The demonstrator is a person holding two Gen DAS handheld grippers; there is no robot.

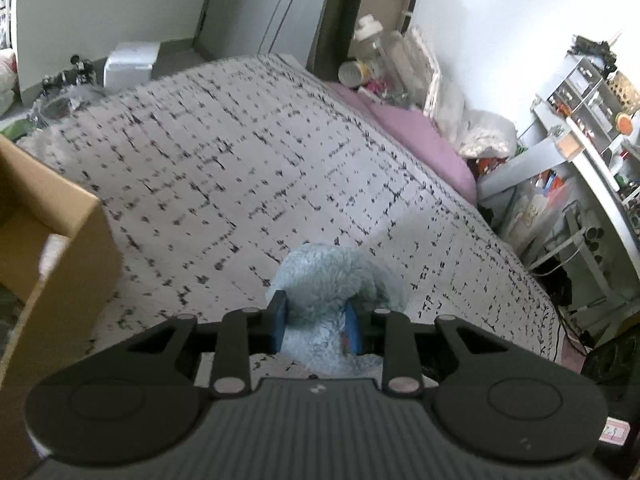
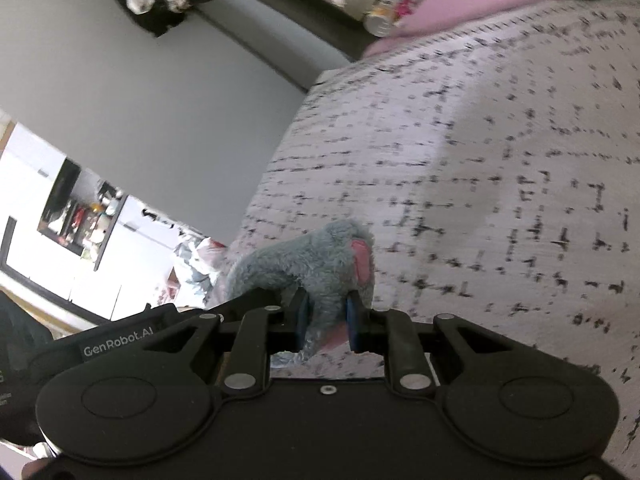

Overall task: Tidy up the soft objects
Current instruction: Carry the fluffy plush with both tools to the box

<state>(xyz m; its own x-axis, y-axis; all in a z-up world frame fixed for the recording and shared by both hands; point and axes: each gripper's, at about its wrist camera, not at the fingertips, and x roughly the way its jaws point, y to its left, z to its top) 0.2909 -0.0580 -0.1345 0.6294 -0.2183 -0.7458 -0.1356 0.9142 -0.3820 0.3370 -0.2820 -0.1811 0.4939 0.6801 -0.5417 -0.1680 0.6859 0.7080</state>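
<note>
A fluffy grey-blue plush toy (image 1: 332, 280) is pinched between the blue pads of my left gripper (image 1: 316, 322), held above the patterned bedspread (image 1: 240, 160). My right gripper (image 2: 326, 326) is shut on the same kind of grey plush (image 2: 316, 260), which has a pink ear patch (image 2: 362, 262). The other gripper's black body (image 2: 116, 340) shows at the left of the right wrist view, close beside it. An open cardboard box (image 1: 44, 216) stands at the left on the bed.
A pink pillow (image 1: 420, 136) lies at the far right edge of the bed, with bottles and bags (image 1: 384, 68) behind it. A cluttered shelf unit (image 1: 580, 120) stands right of the bed. A white box (image 1: 130, 64) sits on the floor beyond.
</note>
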